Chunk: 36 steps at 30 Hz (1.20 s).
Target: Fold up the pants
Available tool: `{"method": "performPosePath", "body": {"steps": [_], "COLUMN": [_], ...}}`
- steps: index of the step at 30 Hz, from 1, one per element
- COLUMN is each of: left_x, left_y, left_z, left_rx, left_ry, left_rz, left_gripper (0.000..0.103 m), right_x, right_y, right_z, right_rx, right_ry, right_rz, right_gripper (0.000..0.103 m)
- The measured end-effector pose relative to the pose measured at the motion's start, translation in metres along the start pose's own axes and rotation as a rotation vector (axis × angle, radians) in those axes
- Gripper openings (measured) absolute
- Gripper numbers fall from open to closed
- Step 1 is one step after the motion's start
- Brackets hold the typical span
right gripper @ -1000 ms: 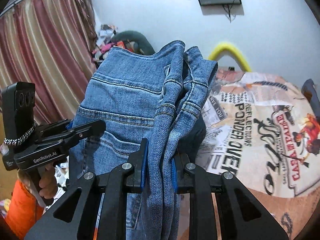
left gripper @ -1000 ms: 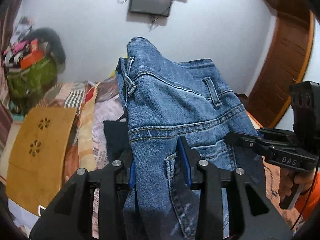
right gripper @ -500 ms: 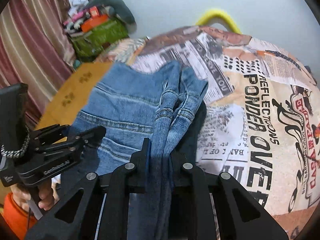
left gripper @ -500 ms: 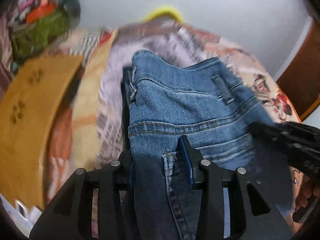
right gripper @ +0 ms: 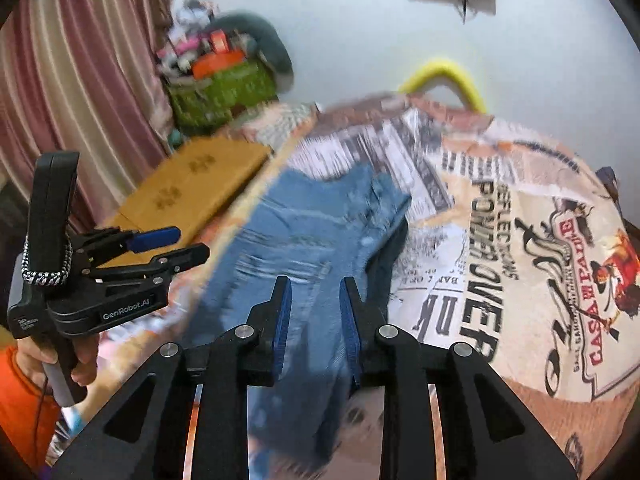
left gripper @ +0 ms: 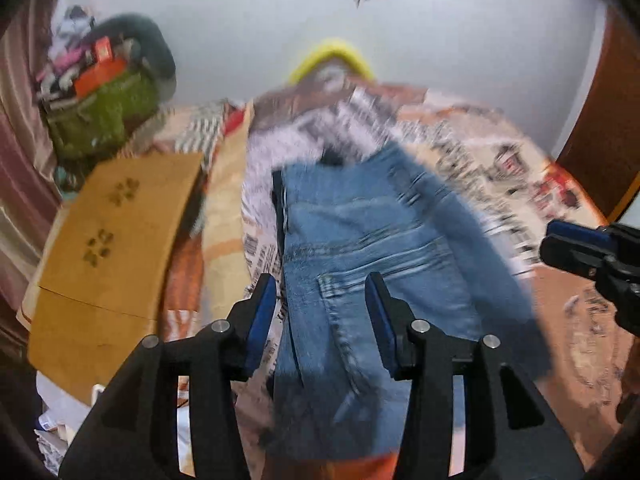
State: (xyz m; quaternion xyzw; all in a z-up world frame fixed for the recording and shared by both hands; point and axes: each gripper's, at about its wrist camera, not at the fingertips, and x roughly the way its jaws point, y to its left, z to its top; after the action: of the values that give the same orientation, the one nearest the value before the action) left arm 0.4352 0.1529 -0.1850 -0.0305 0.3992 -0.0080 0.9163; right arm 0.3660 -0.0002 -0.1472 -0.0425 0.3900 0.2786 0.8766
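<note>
The jeans [left gripper: 372, 248] are seen blurred at the centre of both views, laid on the printed bedspread [right gripper: 500, 216], waistband toward the top of the frame. The left gripper [left gripper: 320, 312] is being opened, its blue pads standing clear of the denim between them; the right gripper [right gripper: 314, 312] is likewise being opened, with cloth between its jaws but apparently no longer pinched. The release is judged to let the folded pants settle flat. "GenRobot.AI" is read on the left gripper at the lower left of the right wrist view; "PONDER OVER" and "REFLECTIONS" are read on the bedspread. A wooden board [left gripper: 120, 240] lies at the left.
</note>
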Motion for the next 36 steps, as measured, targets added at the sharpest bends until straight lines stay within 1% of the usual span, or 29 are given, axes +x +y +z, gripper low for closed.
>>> {"method": "performPosePath", "body": {"steps": [5, 7, 9, 10, 14, 16, 17, 20, 21, 22, 23, 24, 25, 26, 27, 28, 29, 31, 32, 33, 36], "left_x": [-0.109, -0.158, -0.197, -0.223, -0.302, -0.332, -0.346, -0.383, -0.39, -0.398, -0.405, -0.412, -0.416, -0.421, -0.424, -0.426, -0.427, -0.428, -0.428, -0.428, -0.424], "left_y": [-0.011, -0.017, -0.023, -0.027, -0.046, -0.053, -0.057, -0.07, -0.073, -0.076, -0.078, -0.082, -0.084, -0.086, -0.088, -0.089, -0.09, -0.091, -0.092, -0.091, -0.089], "left_z": [0.0, -0.005, -0.008, -0.014, -0.043, -0.06, -0.07, -0.102, -0.11, -0.12, -0.128, -0.138, -0.143, -0.151, -0.156, -0.161, -0.165, -0.173, -0.175, -0.177, -0.177], "left_rx": [0.0, -0.006, -0.011, -0.007, 0.029, 0.038, 0.039, 0.039, 0.038, 0.035, 0.032, 0.03, 0.029, 0.026, 0.023, 0.018, 0.013, 0.002, 0.001, -0.004, -0.02], "left_ry": [-0.161, -0.237, -0.292, -0.334, -0.476, -0.531, -0.559, -0.629, -0.641, -0.656, -0.67, -0.684, -0.692, -0.7, -0.703, -0.705, -0.707, -0.708, -0.702, -0.694, -0.678], "left_rz": [-0.023, -0.039, -0.053, -0.058, -0.034, -0.03, -0.029, -0.016, -0.015, -0.014, -0.014, -0.01, -0.003, 0.011, 0.02, 0.028, 0.034, 0.047, 0.053, 0.053, 0.043], "left_gripper": [0.046, 0.046, 0.046, 0.046, 0.046, 0.046, 0.046, 0.047, 0.049, 0.055, 0.062, 0.065, 0.072, 0.081, 0.086, 0.096, 0.101, 0.103, 0.103, 0.103, 0.103], "right_x": [-0.092, -0.128, -0.165, -0.185, -0.246, -0.266, -0.277, -0.301, -0.305, -0.31, -0.312, -0.315, -0.317, -0.318, -0.317, -0.317, -0.317, -0.319, -0.317, -0.317, -0.316], "right_y": [0.032, 0.045, 0.06, 0.068, 0.091, 0.102, 0.109, 0.131, 0.135, 0.142, 0.144, 0.148, 0.149, 0.151, 0.15, 0.152, 0.152, 0.153, 0.152, 0.151, 0.149], "right_z": [-0.002, -0.007, -0.014, -0.02, -0.043, -0.054, -0.061, -0.082, -0.087, -0.094, -0.099, -0.104, -0.108, -0.111, -0.112, -0.114, -0.115, -0.117, -0.118, -0.12, -0.12], "right_rx": [-0.049, -0.063, -0.082, -0.09, -0.095, -0.094, -0.098, -0.127, -0.131, -0.133, -0.129, -0.121, -0.114, -0.104, -0.096, -0.094, -0.095, -0.084, -0.076, -0.069, -0.063], "right_ry": [-0.174, -0.242, -0.31, -0.348, -0.47, -0.511, -0.535, -0.594, -0.6, -0.611, -0.62, -0.632, -0.638, -0.64, -0.64, -0.638, -0.636, -0.633, -0.632, -0.634, -0.624], "right_rz": [0.018, 0.025, 0.033, 0.039, 0.072, 0.086, 0.085, 0.039, 0.033, 0.024, 0.017, 0.007, -0.001, -0.013, -0.025, -0.035, -0.046, -0.071, -0.084, -0.093, -0.112], "right_gripper": [0.022, 0.022, 0.022, 0.022, 0.022, 0.022, 0.022, 0.023, 0.029, 0.034, 0.046, 0.056, 0.061, 0.07, 0.078, 0.081, 0.086, 0.094, 0.101, 0.103, 0.103]}}
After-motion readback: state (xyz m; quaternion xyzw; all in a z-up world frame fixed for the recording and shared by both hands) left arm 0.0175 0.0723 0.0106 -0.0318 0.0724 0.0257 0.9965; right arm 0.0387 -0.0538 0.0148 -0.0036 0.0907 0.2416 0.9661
